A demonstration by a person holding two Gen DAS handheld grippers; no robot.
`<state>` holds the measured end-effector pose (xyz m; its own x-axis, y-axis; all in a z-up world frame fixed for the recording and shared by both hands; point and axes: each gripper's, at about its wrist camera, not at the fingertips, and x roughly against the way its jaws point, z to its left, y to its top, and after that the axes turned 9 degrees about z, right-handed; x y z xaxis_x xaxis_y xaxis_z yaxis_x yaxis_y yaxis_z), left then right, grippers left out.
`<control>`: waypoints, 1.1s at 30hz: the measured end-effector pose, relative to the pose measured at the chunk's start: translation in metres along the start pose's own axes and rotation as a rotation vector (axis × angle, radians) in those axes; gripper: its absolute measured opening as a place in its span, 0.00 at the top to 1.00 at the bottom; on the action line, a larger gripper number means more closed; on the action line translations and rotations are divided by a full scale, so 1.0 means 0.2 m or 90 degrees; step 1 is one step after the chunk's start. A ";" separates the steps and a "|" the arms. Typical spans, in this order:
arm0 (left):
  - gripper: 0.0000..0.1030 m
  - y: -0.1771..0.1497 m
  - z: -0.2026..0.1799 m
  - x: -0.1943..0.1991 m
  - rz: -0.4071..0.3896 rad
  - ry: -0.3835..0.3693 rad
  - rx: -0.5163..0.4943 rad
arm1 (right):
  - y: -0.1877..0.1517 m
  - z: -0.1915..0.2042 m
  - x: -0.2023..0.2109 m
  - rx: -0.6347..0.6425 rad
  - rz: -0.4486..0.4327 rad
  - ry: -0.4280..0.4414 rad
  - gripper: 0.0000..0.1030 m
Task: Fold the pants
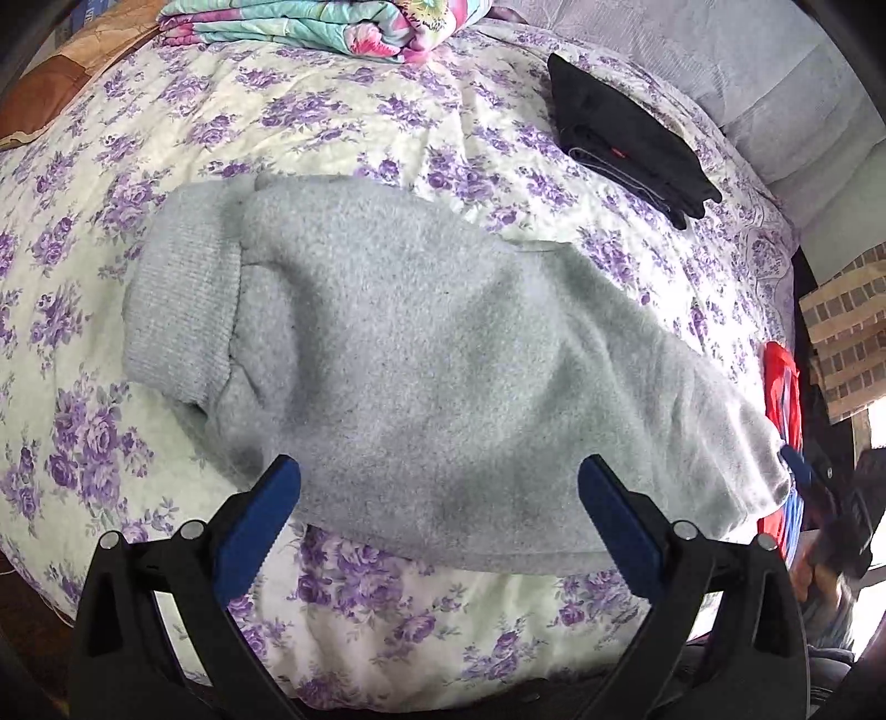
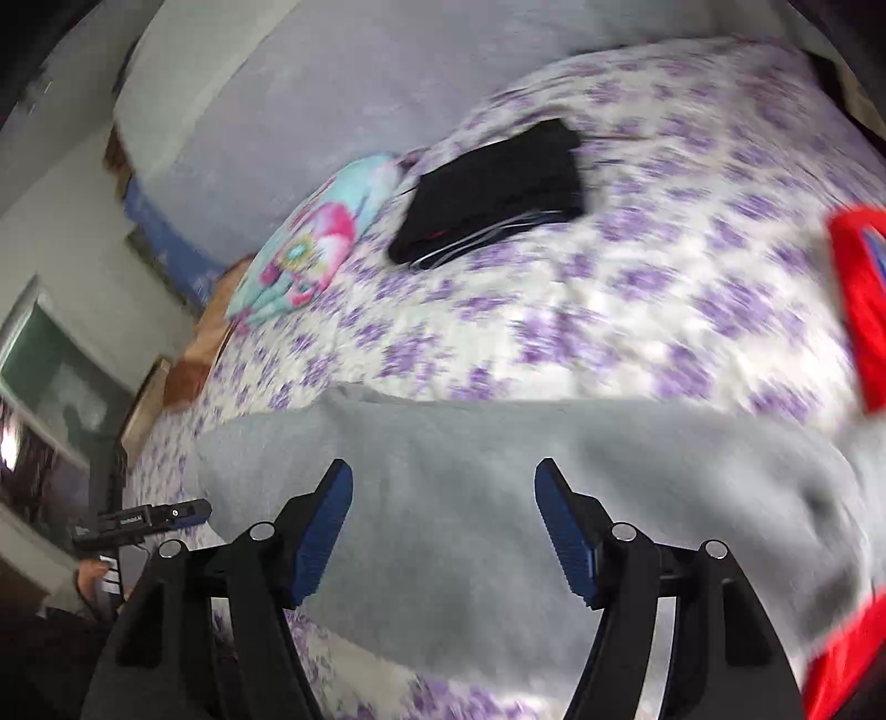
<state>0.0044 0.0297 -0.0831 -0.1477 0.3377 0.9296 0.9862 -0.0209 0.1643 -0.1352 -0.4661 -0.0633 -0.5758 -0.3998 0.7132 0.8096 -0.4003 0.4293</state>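
Grey fleece pants (image 1: 421,354) lie folded across the floral bedspread (image 1: 310,111), with a ribbed band (image 1: 177,293) at their left end. My left gripper (image 1: 443,493) hovers over the near edge of the pants, open, with nothing between its blue pads (image 1: 260,531). At the right end of the pants the right gripper (image 1: 800,468) shows at the frame edge. The right wrist view is blurred: my right gripper (image 2: 443,493) stands open above the grey pants (image 2: 470,554), holding nothing. The left gripper (image 2: 149,515) appears at that view's far left.
A folded black garment (image 1: 631,138) lies at the back right of the bed. A red garment (image 1: 783,399) lies beside the right end of the pants. A folded colourful quilt (image 1: 310,27) sits at the head. The bed's edge (image 1: 786,266) drops off on the right.
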 end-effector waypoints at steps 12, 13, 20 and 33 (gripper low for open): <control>0.05 0.06 -0.29 -0.19 0.070 -0.002 -0.087 | -0.32 -0.72 0.15 -0.417 -0.167 0.135 0.33; 0.05 0.06 -0.29 -0.20 0.076 -0.001 -0.087 | -0.31 -0.73 0.13 -0.421 -0.167 0.124 0.33; 0.05 0.03 -0.15 -0.23 0.098 -0.020 0.000 | -0.26 -0.86 0.09 -0.473 -0.167 0.145 0.35; 0.04 -0.06 -0.71 -0.52 0.163 0.186 -0.322 | -0.21 -0.88 0.04 -0.419 -0.147 0.110 0.75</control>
<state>-0.0019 -0.1385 -0.1343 0.0028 -0.0062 1.0000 0.8460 -0.5332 -0.0057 -0.1948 -0.5979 -0.1730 -0.7783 -0.3475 0.5230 0.4594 -0.8829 0.0971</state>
